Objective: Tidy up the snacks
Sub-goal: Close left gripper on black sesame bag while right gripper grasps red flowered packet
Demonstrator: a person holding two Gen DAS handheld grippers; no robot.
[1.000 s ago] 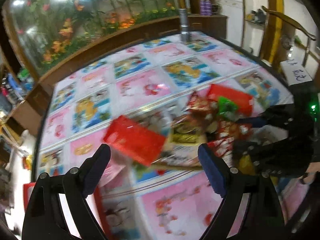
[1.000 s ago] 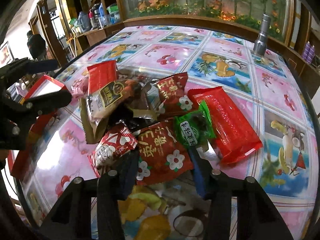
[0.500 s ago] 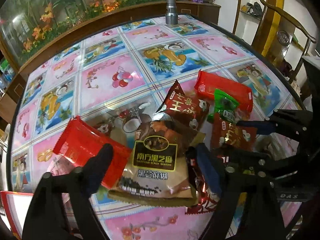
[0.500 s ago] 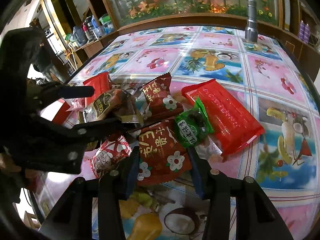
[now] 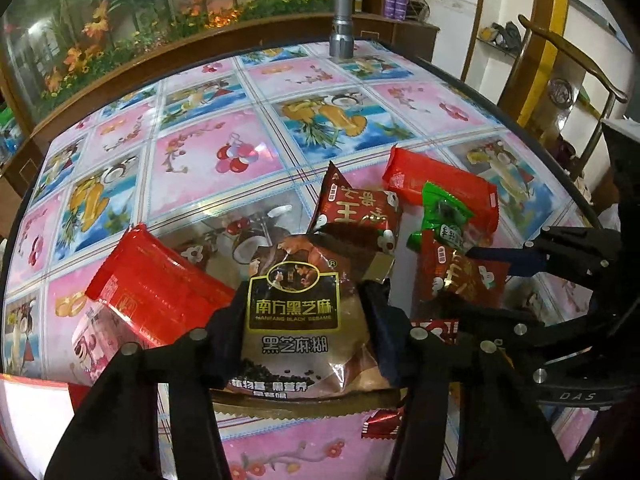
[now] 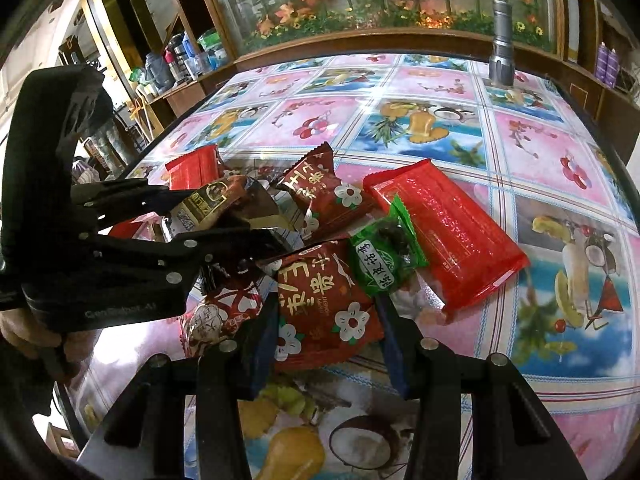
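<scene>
Left wrist view: left hand-held gripper (image 5: pixel 304 312) closing its jaws on the black sesame sachet (image 5: pixel 300 312), a glossy brown foil pouch with crimped ends, pads meeting its sides. Lies atop the snack heap near the worktop (image 5: pixel 224 160) near edge, probably first for sorting.

Right wrist view: right hand-held gripper (image 6: pixel 326 332) part-spread astride a dark red flowered packet (image 6: pixel 324 312); actual pinch not discernible. Beside it, crinkly green sachet (image 6: pixel 384 260) overlapping a long translucent red pack (image 6: pixel 452 240).
</scene>
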